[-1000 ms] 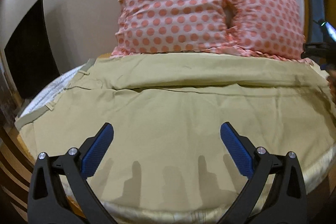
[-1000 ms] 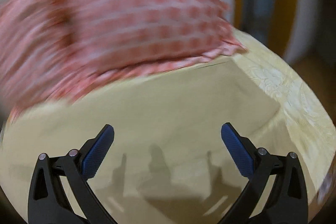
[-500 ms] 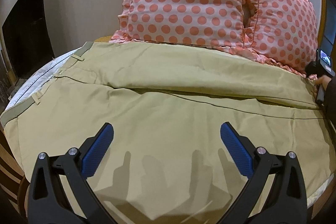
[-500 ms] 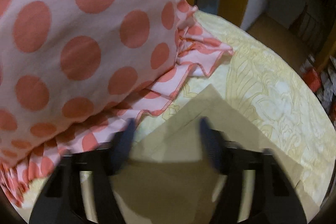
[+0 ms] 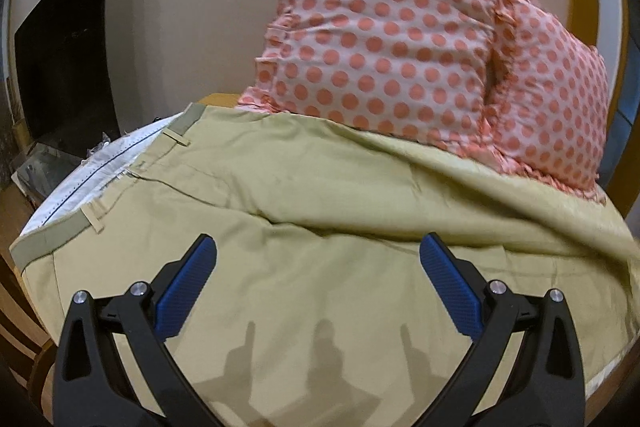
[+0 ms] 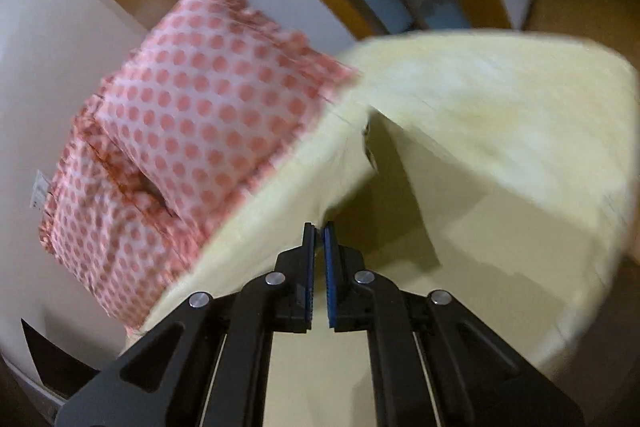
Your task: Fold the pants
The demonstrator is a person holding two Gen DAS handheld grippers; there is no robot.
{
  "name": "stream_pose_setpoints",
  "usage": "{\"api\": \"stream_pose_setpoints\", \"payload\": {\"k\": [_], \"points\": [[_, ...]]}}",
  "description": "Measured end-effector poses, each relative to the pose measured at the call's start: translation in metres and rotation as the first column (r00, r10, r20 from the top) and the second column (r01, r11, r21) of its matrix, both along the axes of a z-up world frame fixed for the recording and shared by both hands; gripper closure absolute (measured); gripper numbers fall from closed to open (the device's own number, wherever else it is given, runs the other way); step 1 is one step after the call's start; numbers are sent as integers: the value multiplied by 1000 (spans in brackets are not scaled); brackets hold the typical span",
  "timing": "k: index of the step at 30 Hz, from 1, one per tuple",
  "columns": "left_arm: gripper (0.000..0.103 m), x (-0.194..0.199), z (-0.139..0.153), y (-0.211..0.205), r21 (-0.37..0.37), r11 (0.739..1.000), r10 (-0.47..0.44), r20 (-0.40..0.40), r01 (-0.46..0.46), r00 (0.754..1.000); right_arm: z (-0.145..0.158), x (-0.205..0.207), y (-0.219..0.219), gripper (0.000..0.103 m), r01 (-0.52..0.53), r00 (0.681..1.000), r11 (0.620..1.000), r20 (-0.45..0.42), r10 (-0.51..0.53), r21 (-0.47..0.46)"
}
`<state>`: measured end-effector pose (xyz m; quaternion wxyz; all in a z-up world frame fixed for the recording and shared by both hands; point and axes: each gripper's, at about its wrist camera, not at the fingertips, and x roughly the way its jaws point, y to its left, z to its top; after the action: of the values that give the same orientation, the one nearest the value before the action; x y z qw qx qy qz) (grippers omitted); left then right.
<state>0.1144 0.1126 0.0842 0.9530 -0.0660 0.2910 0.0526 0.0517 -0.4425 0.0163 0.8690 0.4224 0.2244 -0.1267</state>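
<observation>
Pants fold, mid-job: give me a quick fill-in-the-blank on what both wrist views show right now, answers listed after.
1. The left gripper hovers over the khaki pants with its jaws ____.
2. The right gripper is shut on a raised fold of the ____.
3. Behind the pants, two pillows carry a pattern of pink ____.
4. In the left wrist view, the pants' waistband lies toward the ____ side of the picture.

Missing words: open; pants; dots; left
</observation>
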Motion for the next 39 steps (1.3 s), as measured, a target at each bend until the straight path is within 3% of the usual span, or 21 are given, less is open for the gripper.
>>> {"api": "stream_pose_setpoints", "payload": {"k": [3,5,6,9,14,17,21,26,27,29,30,33,39], "points": [[2,13,5,13,-30,1000,9,1,-9,1000,-19,-2,-9,96,-2,998,997,-63,7,73],[2,22,5,20,-31,999,22,-13,-22,1000,-25,-3,-12,82,2,997,990,-81,10,138],[2,24,5,23,-35,999,26,-20,-26,999,-29,1,-12,63,-5,996,987,-89,19,163],[2,34,3,36,-77,997,22,-47,-26,999,-28,4,-10,56,-6,996,985,-83,21,172],[2,51,-3,56,-149,987,38,-106,-54,994,-20,-9,-6,55,52,992,975,-127,-24,216],[2,56,-5,63,-210,977,23,-88,-42,996,-8,-14,4,49,-23,995,976,-90,43,217],[2,65,-4,51,-163,986,14,-78,-27,997,-24,15,10,48,-52,985,964,-145,93,260],[2,73,-8,43,-142,990,-6,-100,-9,995,-23,37,11,42,-11,992,981,-120,35,195],[2,76,-9,44,-147,989,-5,-110,-11,994,-23,41,11,44,-5,993,983,-113,27,183],[2,82,-10,46,-163,987,-15,-120,-4,993,-24,48,7,96,-24,997,988,-71,35,152],[2,83,-10,47,-167,986,-15,-123,-5,992,-24,47,6,101,-26,999,987,-39,33,158],[2,99,-9,56,-194,981,-17,-146,-12,989,-12,28,0,101,-32,995,990,101,18,139],[11,151,-16,72,-287,956,-18,-236,-52,972,12,19,-3,101,-49,982,995,186,31,92]]}}
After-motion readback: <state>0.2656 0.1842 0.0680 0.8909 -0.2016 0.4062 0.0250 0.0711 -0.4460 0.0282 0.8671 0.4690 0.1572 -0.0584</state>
